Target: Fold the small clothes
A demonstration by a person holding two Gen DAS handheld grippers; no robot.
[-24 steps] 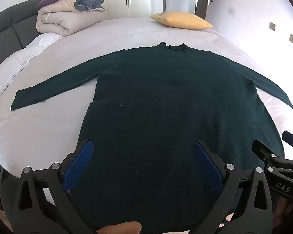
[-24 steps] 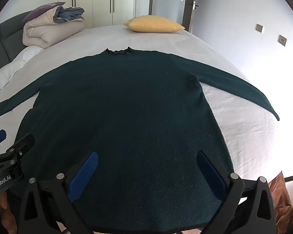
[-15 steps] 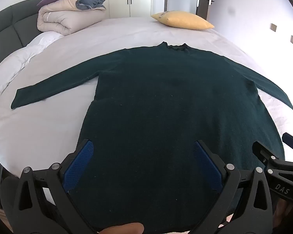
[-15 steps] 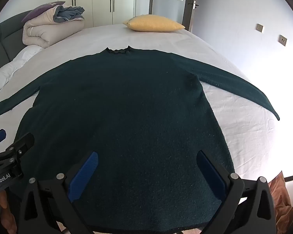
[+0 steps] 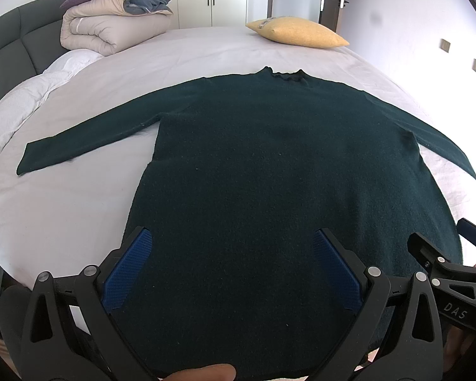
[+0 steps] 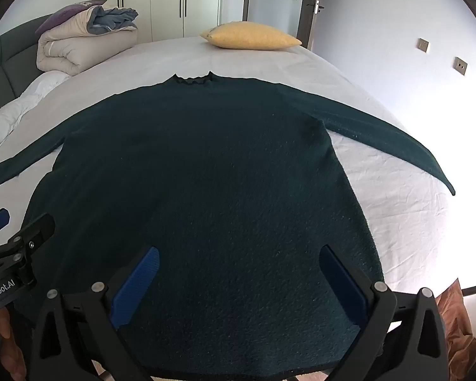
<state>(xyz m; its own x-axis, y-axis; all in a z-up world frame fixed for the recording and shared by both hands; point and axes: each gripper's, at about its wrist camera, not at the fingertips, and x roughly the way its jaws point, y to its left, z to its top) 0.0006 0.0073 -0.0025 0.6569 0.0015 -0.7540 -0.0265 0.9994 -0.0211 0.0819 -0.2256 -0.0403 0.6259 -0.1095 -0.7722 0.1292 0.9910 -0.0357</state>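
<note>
Dark green sweater (image 5: 269, 174), soft and fuzzy. Spread out flat on the white bed sheet (image 5: 63, 216), front up or down not clear. Wavy little collar at the far end, bottom edge near. Both long sleeves stretched out, left and right.

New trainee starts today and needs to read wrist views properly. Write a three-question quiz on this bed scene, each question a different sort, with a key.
1. True or false: the dark green sweater is already folded in half on the bed.
2. Multiple choice: what lies near the far edge of the bed, past the sweater's collar? A) a yellow pillow B) a laptop C) a pair of shoes
3. Fill in: both the left gripper and the right gripper have their jaws ____, with nothing gripped.

Key
1. False: it lies spread flat, both sleeves stretched out.
2. A
3. open
</note>
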